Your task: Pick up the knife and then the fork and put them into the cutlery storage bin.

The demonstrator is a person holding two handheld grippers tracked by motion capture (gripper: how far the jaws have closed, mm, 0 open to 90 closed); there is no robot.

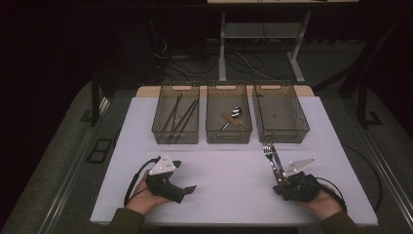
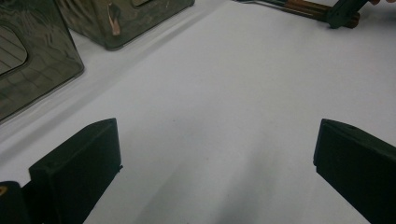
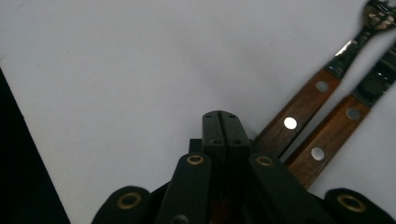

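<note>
A fork point(image 1: 267, 150) and a knife point(image 1: 275, 163) with wooden handles lie side by side on the white table point(image 1: 229, 180), in front of the right bin point(image 1: 280, 114). My right gripper point(image 1: 281, 183) rests at their handle ends, and its jaws are shut pad to pad. In the right gripper view the closed right gripper point(image 3: 226, 116) sits just left of the fork handle point(image 3: 299, 116) and the knife handle point(image 3: 334, 137), with nothing between the pads. My left gripper point(image 1: 185, 176) lies on the table at the left. The left gripper point(image 2: 217, 140) is wide open over bare table.
Three clear bins stand in a row at the back. The left bin point(image 1: 175, 117) holds chopsticks, the middle bin point(image 1: 229, 119) a spoon and a wooden piece. The table's front edge is near both hands. Cables trail from each gripper.
</note>
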